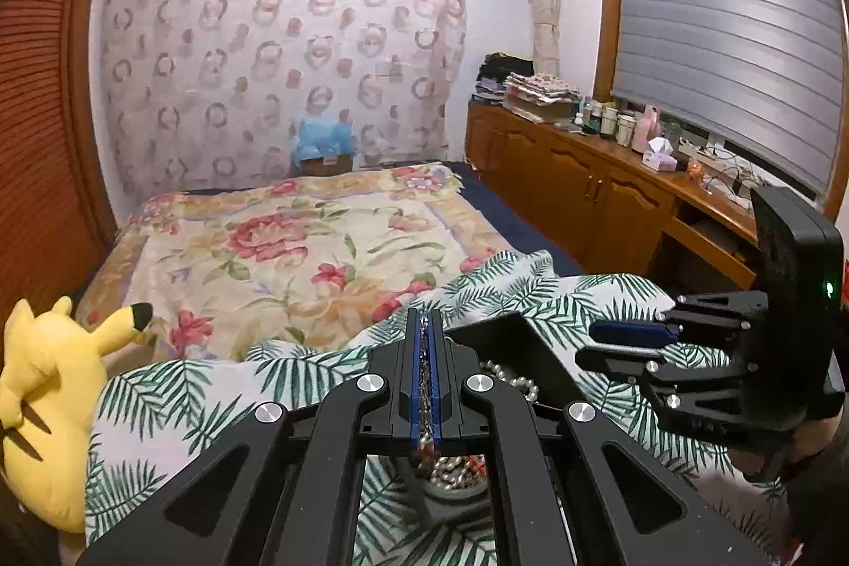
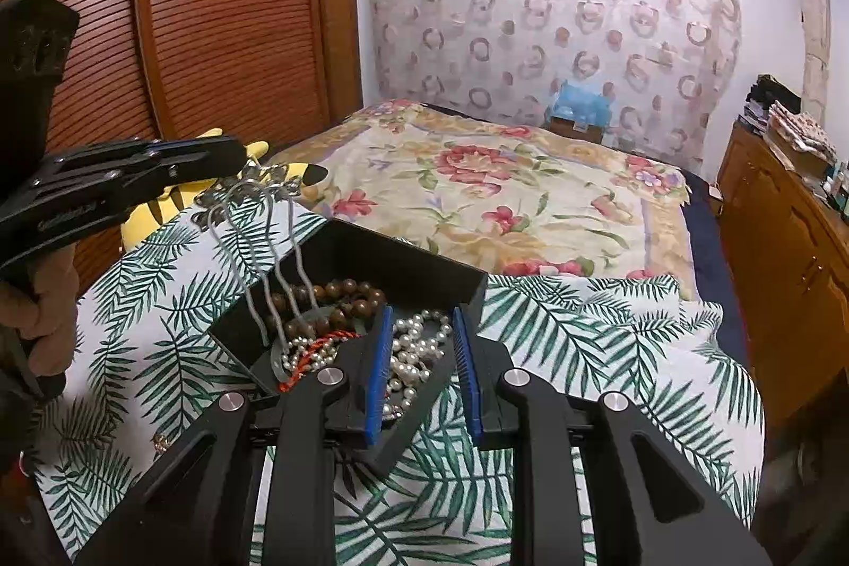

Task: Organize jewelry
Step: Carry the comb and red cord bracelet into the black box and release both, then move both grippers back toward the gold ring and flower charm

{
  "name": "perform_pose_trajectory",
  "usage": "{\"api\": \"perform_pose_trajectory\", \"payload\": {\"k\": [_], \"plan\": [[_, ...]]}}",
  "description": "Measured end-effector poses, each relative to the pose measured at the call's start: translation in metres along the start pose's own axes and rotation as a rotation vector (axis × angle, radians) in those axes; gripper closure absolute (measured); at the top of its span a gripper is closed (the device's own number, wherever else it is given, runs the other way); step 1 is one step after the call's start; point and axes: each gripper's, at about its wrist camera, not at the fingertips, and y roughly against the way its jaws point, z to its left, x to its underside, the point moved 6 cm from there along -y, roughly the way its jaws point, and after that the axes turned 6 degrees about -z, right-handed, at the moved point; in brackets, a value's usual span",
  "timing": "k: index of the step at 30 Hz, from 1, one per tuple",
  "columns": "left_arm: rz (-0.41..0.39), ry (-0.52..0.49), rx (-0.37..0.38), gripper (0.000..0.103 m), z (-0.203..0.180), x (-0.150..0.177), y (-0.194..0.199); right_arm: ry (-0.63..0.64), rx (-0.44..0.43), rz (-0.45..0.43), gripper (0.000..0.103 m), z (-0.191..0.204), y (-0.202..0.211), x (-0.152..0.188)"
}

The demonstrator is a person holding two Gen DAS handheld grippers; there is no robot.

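A black open box (image 2: 403,263) sits on a palm-leaf cloth and holds brown wooden beads (image 2: 339,295), white pearl strands (image 2: 419,348) and a red cord (image 2: 318,346). My left gripper (image 1: 425,327) is shut on a silver chain necklace (image 1: 424,385); in the right wrist view it (image 2: 241,160) holds the chain's strands (image 2: 276,269) up, left of the box, with their lower ends trailing into it. My right gripper (image 2: 422,327) is open, its blue pads low over the pearls at the box's near corner. It shows at the right of the left wrist view (image 1: 626,343).
The palm-leaf cloth (image 2: 583,332) covers a raised surface on a bed with a floral blanket (image 2: 477,194). A yellow Pikachu plush (image 1: 48,396) lies left. A wooden cabinet (image 1: 610,184) with clutter runs along the right. A louvred wardrobe (image 2: 223,9) stands left.
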Motion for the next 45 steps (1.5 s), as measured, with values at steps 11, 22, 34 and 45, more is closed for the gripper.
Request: {"api": "perform_pose_trajectory", "payload": {"k": [11, 22, 34, 45], "plan": [[0.045, 0.008, 0.056, 0.101, -0.019, 0.002, -0.033, -0.024, 0.006, 0.029, 0.078, -0.010, 0.009, 0.022], [0.148, -0.020, 0.097, 0.091, -0.029, 0.025, -0.044, -0.033, -0.004, 0.058, 0.078, -0.004, 0.018, 0.046], [0.194, -0.047, 0.047, 0.034, -0.013, 0.074, 0.014, -0.011, -0.066, 0.102, 0.071, 0.038, 0.032, 0.081], [0.314, -0.023, 0.007, 0.026, 0.008, 0.135, 0.036, 0.032, -0.085, 0.196, 0.069, 0.058, 0.020, 0.113]]}}
